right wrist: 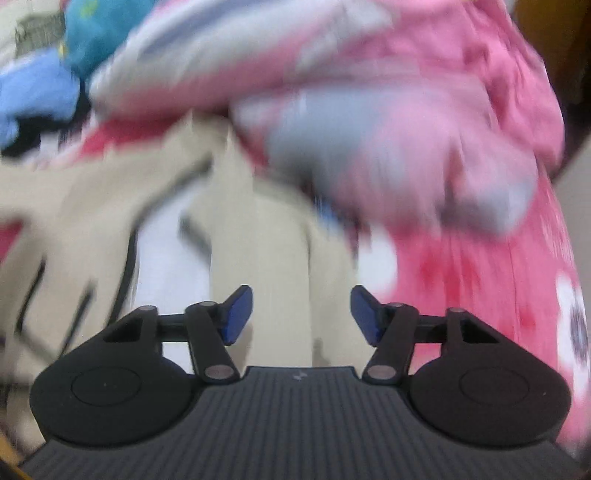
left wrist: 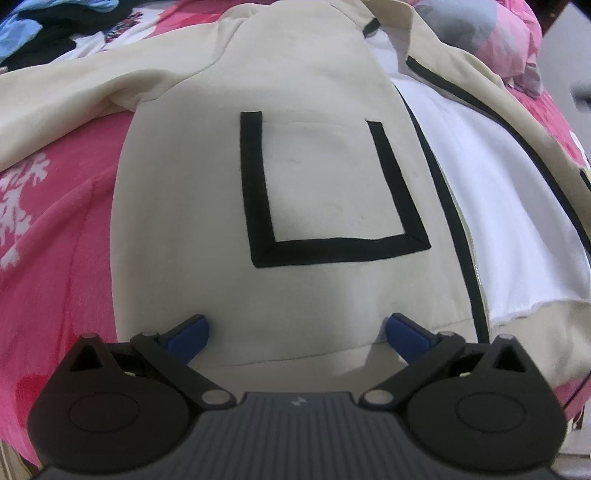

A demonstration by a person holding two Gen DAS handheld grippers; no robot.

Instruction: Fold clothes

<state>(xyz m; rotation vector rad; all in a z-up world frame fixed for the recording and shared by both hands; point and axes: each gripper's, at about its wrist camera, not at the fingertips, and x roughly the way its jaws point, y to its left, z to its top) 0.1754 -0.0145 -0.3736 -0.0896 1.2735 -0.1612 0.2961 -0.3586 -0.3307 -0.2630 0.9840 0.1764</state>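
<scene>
- Between the spread blue pads of the left gripper (left wrist: 297, 338) lies the cream hem of the jacket (left wrist: 192, 206); the jaws stand wide and pinch nothing, with the cloth passing under them.
- Ahead of that gripper the jacket's front panel runs lengthwise away from it, a black-trimmed patch pocket (left wrist: 332, 192) at its middle and the sleeve (left wrist: 66, 99) trailing off to the upper left.
- To the right the zipper edge (left wrist: 469, 258) follows the same long axis, with the white lining (left wrist: 517, 221) laid open beyond it.
- The right gripper (right wrist: 302, 315) is also released, holding nothing; its view is smeared, with cream cloth and the lining below and left of it.
- My judgement: the left gripper sits nearer the hem, so a fold would turn on that hem edge.
- Under everything is a pink floral bedsheet (left wrist: 55, 258); a pink and grey quilt (right wrist: 406, 129) is bunched beyond, and blue and black clothes (left wrist: 33, 33) are heaped at the far left.
</scene>
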